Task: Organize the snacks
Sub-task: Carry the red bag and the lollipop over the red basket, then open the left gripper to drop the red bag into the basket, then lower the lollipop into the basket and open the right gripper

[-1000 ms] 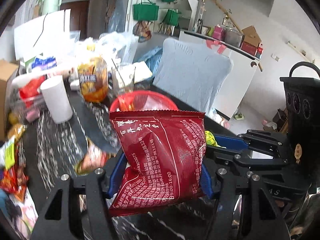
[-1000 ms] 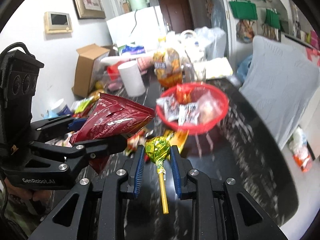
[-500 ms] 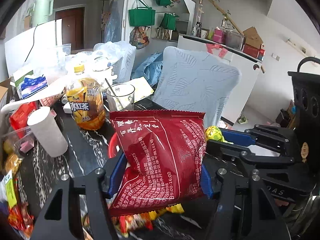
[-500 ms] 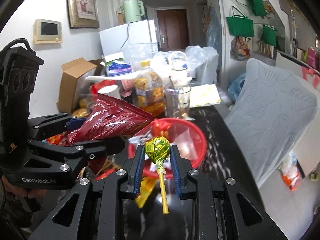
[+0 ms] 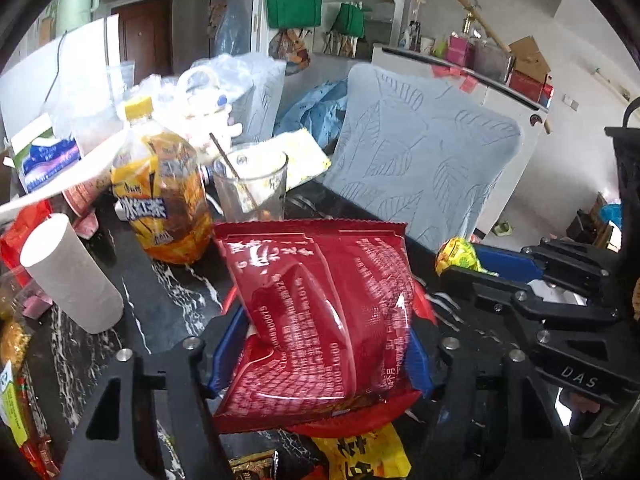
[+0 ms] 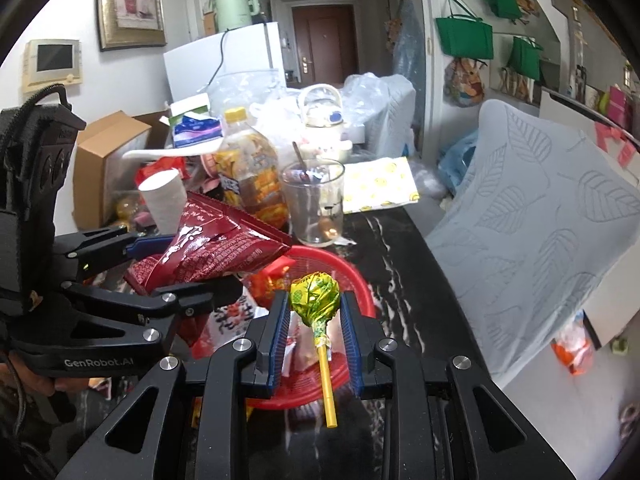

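A dark red snack bag [image 5: 320,312] is between the pads of my left gripper [image 5: 326,324]. Its jaws are opening, and the bag, twisted and leaning left, still touches both pads. It hangs over the left part of a red mesh basket [image 6: 360,292] with several small packets in it. My right gripper [image 6: 314,300] is shut on a lollipop [image 6: 314,296] in a yellow-green wrapper, its yellow stick pointing back at the camera. The lollipop is above the basket's middle. The left gripper [image 6: 200,264] sits just left of the right one. The left wrist view shows the lollipop [image 5: 460,254] at the right.
Beyond the basket on the black marble table [image 6: 400,264] stand a tea bottle [image 5: 160,200], a glass [image 5: 250,188] with a stick in it and a white paper cup [image 5: 72,276]. Loose snack packets [image 5: 12,392] lie at the left. A grey-covered chair [image 5: 420,168] adjoins the table's right edge.
Both grippers moved forward across the table until the red basket lay under them. The left jaws widened a little, and the red bag twisted and slumped between them. The lollipop stayed clamped.
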### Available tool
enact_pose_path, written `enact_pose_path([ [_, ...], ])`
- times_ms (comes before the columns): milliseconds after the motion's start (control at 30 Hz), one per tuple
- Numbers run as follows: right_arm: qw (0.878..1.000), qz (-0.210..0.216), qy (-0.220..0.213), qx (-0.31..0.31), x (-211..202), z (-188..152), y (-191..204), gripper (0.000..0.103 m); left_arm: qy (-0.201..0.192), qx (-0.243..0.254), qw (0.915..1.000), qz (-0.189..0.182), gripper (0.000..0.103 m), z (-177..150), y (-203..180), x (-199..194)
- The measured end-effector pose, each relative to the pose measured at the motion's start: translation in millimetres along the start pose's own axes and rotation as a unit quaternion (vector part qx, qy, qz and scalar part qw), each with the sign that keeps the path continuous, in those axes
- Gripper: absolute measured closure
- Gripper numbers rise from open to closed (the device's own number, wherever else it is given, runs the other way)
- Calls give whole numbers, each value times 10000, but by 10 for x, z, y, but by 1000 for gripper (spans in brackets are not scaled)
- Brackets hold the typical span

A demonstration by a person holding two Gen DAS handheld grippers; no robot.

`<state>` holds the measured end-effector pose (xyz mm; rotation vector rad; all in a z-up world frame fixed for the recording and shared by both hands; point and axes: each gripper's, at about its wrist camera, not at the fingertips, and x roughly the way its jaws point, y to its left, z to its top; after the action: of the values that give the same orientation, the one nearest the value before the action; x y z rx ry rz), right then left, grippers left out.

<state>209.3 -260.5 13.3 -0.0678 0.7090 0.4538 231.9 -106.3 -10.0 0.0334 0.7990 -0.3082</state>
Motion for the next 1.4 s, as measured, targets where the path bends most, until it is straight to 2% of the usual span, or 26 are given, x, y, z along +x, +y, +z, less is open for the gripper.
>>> enact_pose_path([
  [167, 9998, -78, 147, 52, 135, -28, -44, 78, 361, -173, 9992, 90, 26, -76, 94, 182],
  [400, 9996, -85, 281, 54, 223, -64, -54, 78, 341, -140, 9990, 243, 25, -105, 106, 166],
  [467, 9996, -72, 281, 39, 229, -58, -43, 78, 373, -104, 9989, 276, 18, -92, 101, 186],
  [500, 9996, -72, 278, 37, 234, -53, -42, 78, 399, -103, 9987, 289, 1, -85, 105, 196],
  [533, 9996, -78, 276, 35, 240, -47, -38, 78, 366, -132, 9988, 297, 0, -83, 109, 192],
  [800, 9994, -118, 308, 82, 267, -52, -83, 78, 283, -144, 9985, 442, 0, -86, 115, 158],
  [1133, 9988, -19, 482, 77, 442, -80, -52, 77, -5, -275, 9973, 677, 0, -144, 189, -67],
  [1267, 9981, -122, 601, 68, 509, -104, -30, 67, -77, -260, 9961, 837, 0, -169, 199, -155],
  [1400, 9984, -167, 533, 17, 442, -101, -5, 64, -97, -242, 9958, 872, 0, -184, 193, -231],
])
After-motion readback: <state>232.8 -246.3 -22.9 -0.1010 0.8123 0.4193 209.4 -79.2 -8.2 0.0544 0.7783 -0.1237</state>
